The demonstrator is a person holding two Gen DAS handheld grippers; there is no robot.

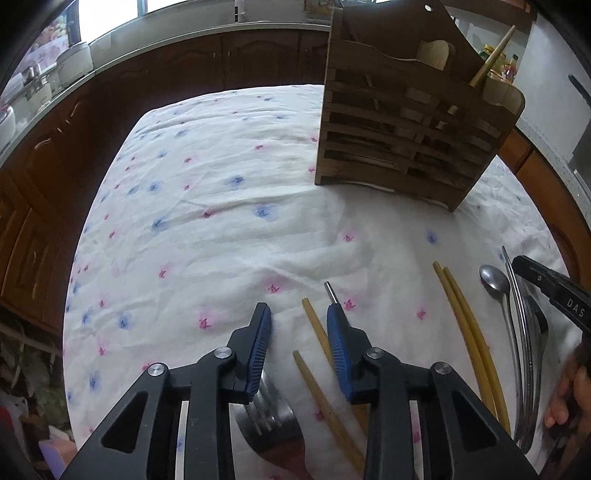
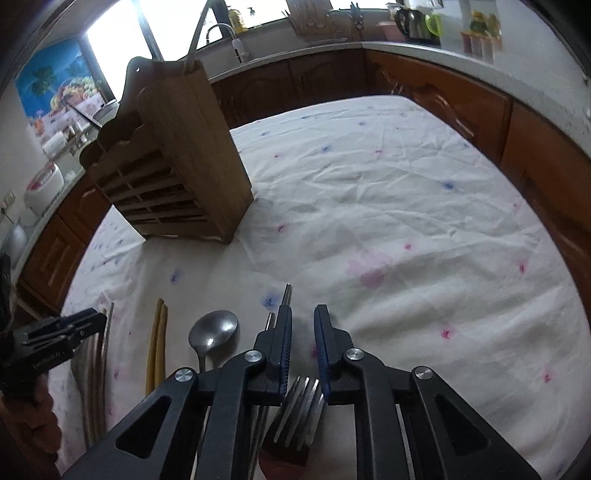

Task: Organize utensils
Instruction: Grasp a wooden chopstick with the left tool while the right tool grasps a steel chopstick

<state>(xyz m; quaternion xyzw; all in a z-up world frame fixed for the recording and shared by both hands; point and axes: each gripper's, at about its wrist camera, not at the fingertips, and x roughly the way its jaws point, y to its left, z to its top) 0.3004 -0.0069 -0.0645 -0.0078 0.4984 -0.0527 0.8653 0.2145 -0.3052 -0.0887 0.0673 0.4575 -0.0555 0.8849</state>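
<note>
A slatted wooden utensil holder [image 1: 410, 122] stands on the flowered tablecloth [image 1: 221, 206], with one chopstick [image 1: 493, 55] sticking out of it; it also shows in the right wrist view [image 2: 177, 162]. My left gripper [image 1: 299, 314] is open above a yellow chopstick [image 1: 317, 332] and a fork [image 1: 269, 413]. A metal-tipped stick [image 1: 331, 291] lies by its right finger. A yellow chopstick pair [image 1: 465, 325], a spoon [image 1: 495, 280] and metal utensils [image 1: 524, 332] lie to the right. My right gripper [image 2: 303, 314] is open over a fork [image 2: 299, 406], beside the spoon [image 2: 212, 328] and chopsticks [image 2: 157, 343].
Brown cabinets [image 2: 443, 96] and a counter with a sink tap [image 2: 221, 29] and appliances surround the table. The left gripper [image 2: 74, 325] shows at the left of the right wrist view, the right gripper [image 1: 554, 288] at the right of the left wrist view.
</note>
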